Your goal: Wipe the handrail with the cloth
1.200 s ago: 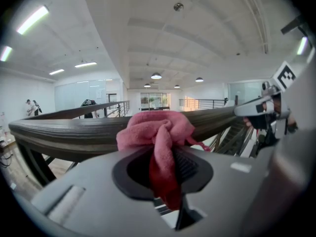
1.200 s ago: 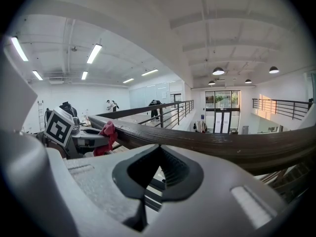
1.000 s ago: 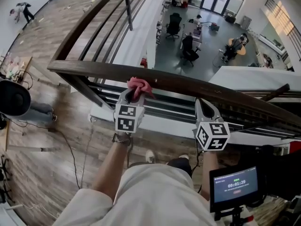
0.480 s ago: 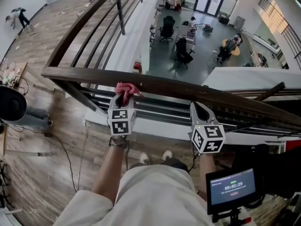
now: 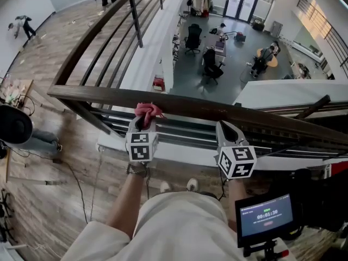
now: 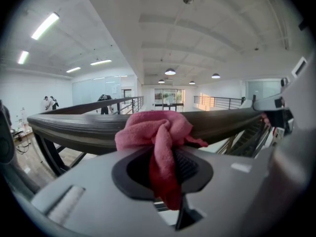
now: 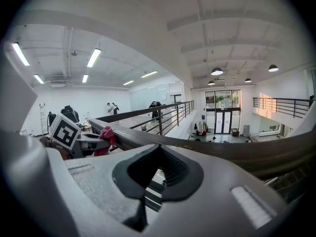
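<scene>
Cloth (image 5: 148, 111) pinched in the left gripper (image 5: 143, 123) fingers meets the handrail (image 5: 228, 111) for wiping, right gripper (image 5: 226, 130) alongside, fingers closed, empty.

A dark brown wooden handrail (image 5: 190, 106) with a smooth, rounded top crosses the middle of the frame, sloping slightly down to the right. A crumpled pink terry cloth (image 5: 147, 111) sits bunched against its near edge, left of centre, its tail pinched in the left gripper (image 5: 142, 123).

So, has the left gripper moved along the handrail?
Yes, slightly: the left gripper with the cloth is a little nearer the left corner of the handrail.
</scene>
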Tool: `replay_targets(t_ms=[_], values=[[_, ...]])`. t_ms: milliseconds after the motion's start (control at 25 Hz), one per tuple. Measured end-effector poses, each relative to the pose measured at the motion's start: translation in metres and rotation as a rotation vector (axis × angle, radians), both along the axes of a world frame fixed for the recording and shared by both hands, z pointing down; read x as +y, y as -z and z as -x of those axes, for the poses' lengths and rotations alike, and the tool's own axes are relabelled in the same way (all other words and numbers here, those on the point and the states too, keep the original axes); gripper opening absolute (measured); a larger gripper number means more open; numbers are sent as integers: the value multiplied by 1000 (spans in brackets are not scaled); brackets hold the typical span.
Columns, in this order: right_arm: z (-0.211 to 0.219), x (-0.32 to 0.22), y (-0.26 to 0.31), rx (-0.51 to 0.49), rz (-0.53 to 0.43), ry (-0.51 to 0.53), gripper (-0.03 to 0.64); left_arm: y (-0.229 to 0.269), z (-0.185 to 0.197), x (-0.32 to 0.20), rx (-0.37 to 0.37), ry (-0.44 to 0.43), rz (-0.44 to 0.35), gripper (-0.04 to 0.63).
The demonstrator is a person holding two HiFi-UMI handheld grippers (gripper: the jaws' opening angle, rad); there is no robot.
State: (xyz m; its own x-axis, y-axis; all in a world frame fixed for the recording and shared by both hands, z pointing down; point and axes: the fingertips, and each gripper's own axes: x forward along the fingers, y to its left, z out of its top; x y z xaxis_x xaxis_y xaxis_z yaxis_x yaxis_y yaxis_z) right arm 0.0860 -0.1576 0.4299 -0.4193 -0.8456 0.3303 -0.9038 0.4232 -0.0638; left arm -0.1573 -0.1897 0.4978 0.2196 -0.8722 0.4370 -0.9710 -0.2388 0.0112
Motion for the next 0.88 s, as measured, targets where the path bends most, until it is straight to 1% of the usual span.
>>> replay_targets(t_ms=[120,320,640,880], values=[[-3,0,-1,-7,-1,4,3,-2,-22,1,3,-38,-13,94],[-12,-1,-3,-14,-2,7,3,0,-62,9,17,-107,11,94],[-26,-9,-3,-29,0,25,3,3,-108,15,8,-174,19,94],[-36,-14,1,-38,-6,49,3,5,-131,15,-7,-204,27,94]])
